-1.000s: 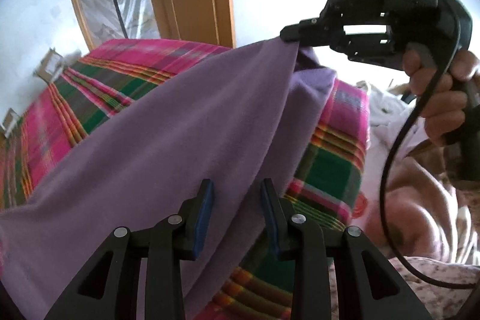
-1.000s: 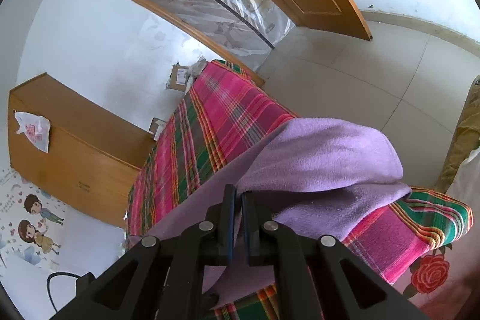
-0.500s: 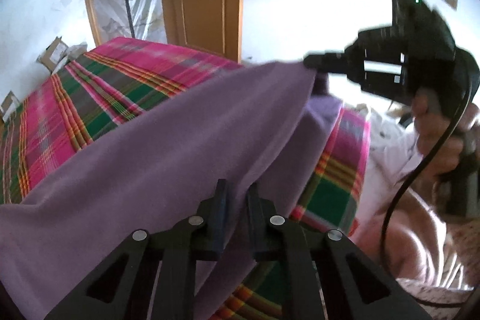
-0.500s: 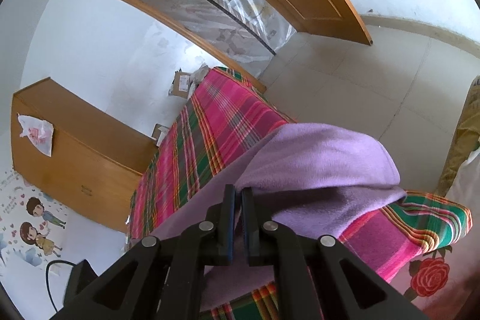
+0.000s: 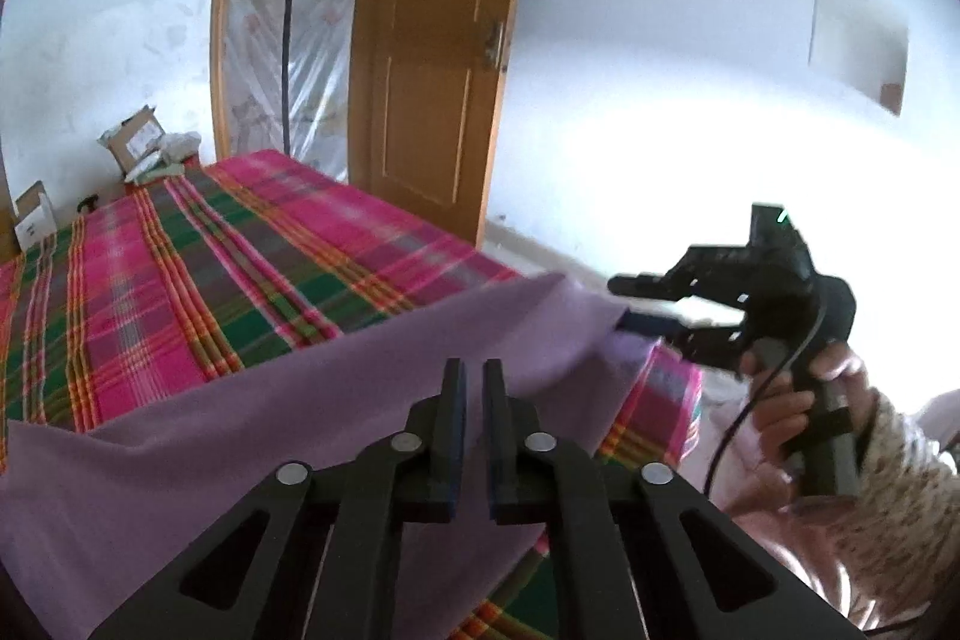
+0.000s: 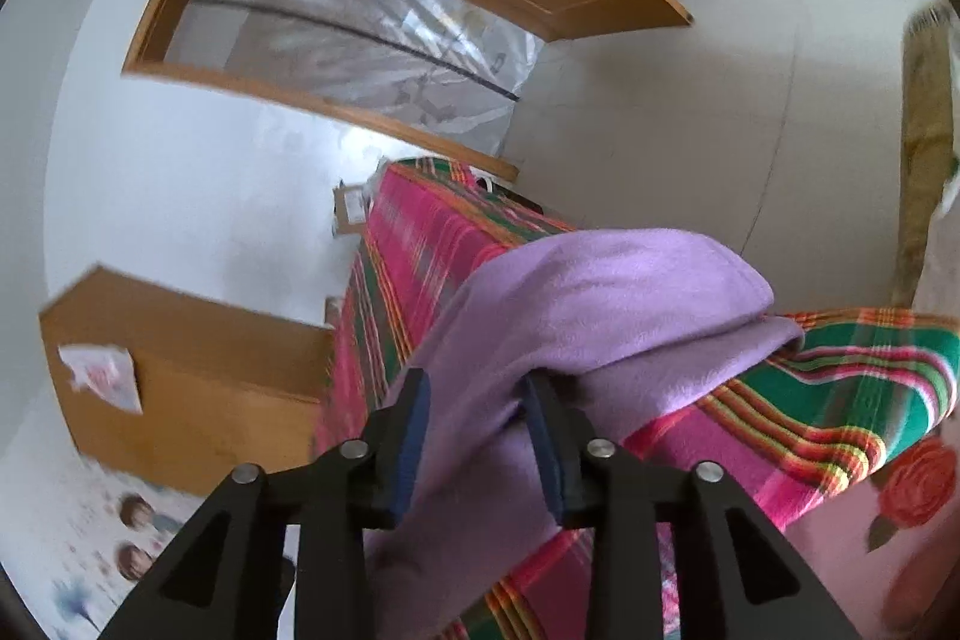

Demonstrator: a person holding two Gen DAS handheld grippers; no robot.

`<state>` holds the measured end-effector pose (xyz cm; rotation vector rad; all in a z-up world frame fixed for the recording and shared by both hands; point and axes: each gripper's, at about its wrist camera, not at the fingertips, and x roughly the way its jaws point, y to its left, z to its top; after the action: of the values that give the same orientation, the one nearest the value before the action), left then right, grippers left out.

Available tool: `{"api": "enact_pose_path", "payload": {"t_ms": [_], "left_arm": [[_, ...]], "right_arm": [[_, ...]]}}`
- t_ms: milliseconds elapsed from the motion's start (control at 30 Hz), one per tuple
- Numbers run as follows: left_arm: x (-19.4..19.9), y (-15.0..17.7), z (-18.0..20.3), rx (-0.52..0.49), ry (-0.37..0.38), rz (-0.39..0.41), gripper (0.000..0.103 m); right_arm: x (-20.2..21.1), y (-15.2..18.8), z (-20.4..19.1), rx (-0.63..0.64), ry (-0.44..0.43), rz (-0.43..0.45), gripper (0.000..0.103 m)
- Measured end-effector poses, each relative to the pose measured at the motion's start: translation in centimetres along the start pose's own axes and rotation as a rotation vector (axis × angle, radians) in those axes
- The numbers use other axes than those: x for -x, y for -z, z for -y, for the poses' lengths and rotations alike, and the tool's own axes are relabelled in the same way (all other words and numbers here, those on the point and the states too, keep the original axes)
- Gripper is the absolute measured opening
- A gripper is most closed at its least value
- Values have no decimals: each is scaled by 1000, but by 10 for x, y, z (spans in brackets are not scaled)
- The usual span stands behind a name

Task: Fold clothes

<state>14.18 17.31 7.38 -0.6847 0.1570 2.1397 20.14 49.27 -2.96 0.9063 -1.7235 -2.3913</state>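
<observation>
The purple garment (image 5: 336, 400) was a plain, soft, fleece-like cloth with no print, lying along the near side of a bed covered by a pink, green and orange plaid bedspread (image 5: 180, 268). In the left wrist view it ran as a broad band from the lower left up to a raised corner at the right; its upper edge formed a fairly straight line across the plaid. In the right wrist view the cloth (image 6: 600, 298) bulged into a rounded, doubled-over hump near the corner of the bed, with a lower layer spreading under it onto the spread.

The left gripper (image 5: 471, 394) had its jaws drawn together to a thin slit, pinching the garment's near edge. The right gripper (image 6: 480, 400) had its jaws spread apart, with a ridge of purple cloth lying loose between the blue pads (image 6: 414, 436); from the left wrist view its fingers sat right at the garment's raised corner, and a hand (image 5: 798, 412) gripped its handle.

Beyond the cloth, most of the bedspread lay bare toward the far end. The bed's right-hand corner (image 6: 888, 370) dropped off just beside the hump. Past it were pale floor (image 6: 660, 130), a wooden door (image 5: 438, 40), and a wooden cabinet (image 6: 180, 376) by the wall.
</observation>
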Motion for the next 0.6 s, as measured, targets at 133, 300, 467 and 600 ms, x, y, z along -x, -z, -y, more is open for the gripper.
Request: {"api": "enact_pose_path", "payload": {"t_ms": [133,300,467,600], "left_arm": [[10,-7,0,-10,5,48,5],[-1,1,0,-3,12,-28,5],[-15,17,11,-41,60,-121,15],[-24,28,21,-87,62,-173,31]], "right_arm": [[-3,-5,2,-28,1,10,35],[-6,-9,-3,0,48,21,29],[-7,-12,-14,64,83,27,6],[-7,-15,-28,79,65,47,5]]}}
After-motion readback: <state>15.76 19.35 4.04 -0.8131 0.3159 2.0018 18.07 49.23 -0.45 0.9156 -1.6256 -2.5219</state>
